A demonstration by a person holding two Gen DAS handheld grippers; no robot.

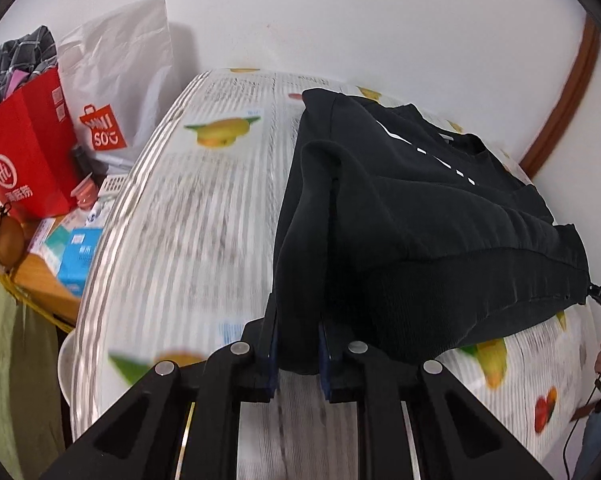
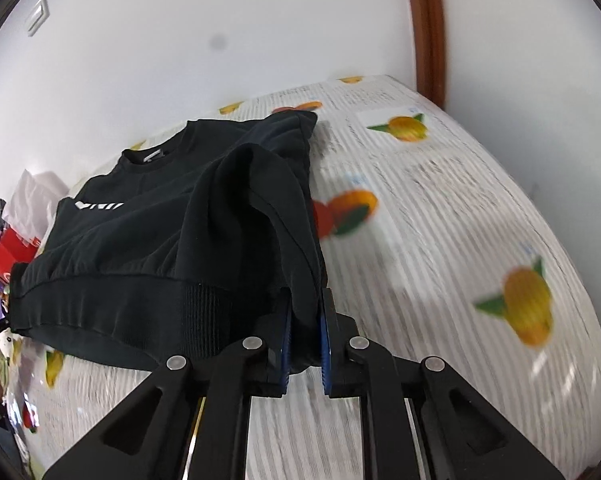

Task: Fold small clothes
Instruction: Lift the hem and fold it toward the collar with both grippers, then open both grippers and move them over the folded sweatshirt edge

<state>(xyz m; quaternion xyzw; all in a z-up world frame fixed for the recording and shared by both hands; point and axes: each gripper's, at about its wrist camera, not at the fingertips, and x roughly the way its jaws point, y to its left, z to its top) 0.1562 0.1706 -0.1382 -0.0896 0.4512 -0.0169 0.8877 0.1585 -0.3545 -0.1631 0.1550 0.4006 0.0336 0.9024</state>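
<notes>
Jaws of the left gripper (image 1: 298,354) and right gripper (image 2: 304,350) each clench a bottom corner of the black sweatshirt (image 1: 420,208), lifted off the striped counter (image 1: 188,240). Soft, light knit sags between them; the ribbed hem (image 2: 140,304) probably grips best.

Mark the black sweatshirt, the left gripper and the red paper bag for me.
black sweatshirt (image 1: 440,208): left wrist view, middle of its front panel.
left gripper (image 1: 297,354): left wrist view, midway between fingertips, clamped on the hem corner.
red paper bag (image 1: 28,152): left wrist view, its printed front.
</notes>
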